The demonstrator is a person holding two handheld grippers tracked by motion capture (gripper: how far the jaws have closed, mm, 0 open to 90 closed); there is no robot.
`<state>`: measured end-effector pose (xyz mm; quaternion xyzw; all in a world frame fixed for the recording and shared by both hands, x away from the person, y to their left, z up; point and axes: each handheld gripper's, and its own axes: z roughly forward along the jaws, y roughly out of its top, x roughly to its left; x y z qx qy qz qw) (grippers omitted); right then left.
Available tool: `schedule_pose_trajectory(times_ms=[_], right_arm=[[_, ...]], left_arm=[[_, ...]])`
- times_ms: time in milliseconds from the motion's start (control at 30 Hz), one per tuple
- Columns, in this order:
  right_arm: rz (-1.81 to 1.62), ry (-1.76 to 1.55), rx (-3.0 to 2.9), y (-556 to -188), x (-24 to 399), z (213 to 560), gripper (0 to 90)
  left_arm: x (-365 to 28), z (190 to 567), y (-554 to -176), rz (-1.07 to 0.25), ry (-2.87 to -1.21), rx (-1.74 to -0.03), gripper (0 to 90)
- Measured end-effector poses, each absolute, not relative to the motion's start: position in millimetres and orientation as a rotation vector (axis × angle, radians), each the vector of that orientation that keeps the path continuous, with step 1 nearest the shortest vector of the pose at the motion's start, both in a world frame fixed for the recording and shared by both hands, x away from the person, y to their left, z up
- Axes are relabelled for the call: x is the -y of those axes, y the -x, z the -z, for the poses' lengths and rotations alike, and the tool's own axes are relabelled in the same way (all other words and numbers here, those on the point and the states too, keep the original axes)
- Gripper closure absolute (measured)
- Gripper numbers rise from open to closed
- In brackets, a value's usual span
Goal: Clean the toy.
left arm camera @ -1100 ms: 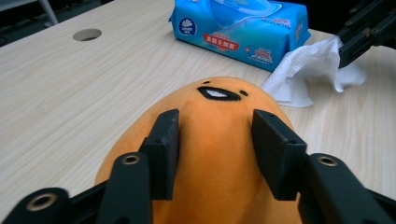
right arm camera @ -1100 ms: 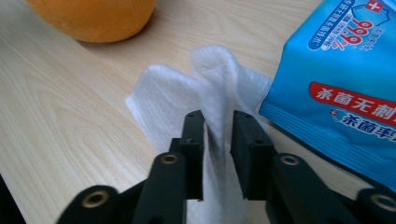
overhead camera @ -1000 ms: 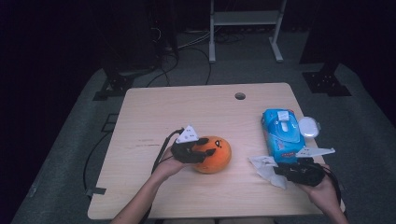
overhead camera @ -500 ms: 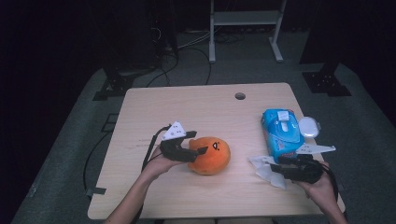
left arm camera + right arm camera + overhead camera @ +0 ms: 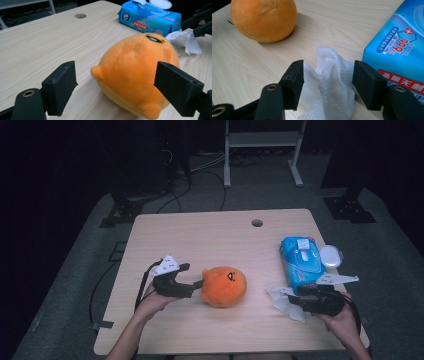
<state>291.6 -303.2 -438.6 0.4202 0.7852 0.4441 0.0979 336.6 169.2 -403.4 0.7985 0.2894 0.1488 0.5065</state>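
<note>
A light wooden table (image 5: 200,235) with a round cable hole (image 5: 257,223) stood on grey carpet (image 5: 75,285). Beyond lay a dim room, a white metal frame (image 5: 260,140) and black cables (image 5: 200,167).

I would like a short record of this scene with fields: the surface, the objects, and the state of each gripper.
surface: wooden table
toy: orange plush toy, near the middle of the table
pack: blue wipes pack, lid open
wipe: white wipe, crumpled, beside the pack
left gripper: jaws have just been opening, pads apart from the toy
right gripper: jaws have just been opening, wipe lies between them, not pressed
</note>
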Motion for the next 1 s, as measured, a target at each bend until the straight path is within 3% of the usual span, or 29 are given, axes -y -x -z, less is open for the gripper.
schedule_pose_trajectory(times_ms=[1000], right_arm=[[-1.294,-1.228,-2.351,-292.1,294.5,441.4,39.3]], left_arm=[[-221.9,445.2,-316.8,-0.372,-1.961,-0.839,14.6]])
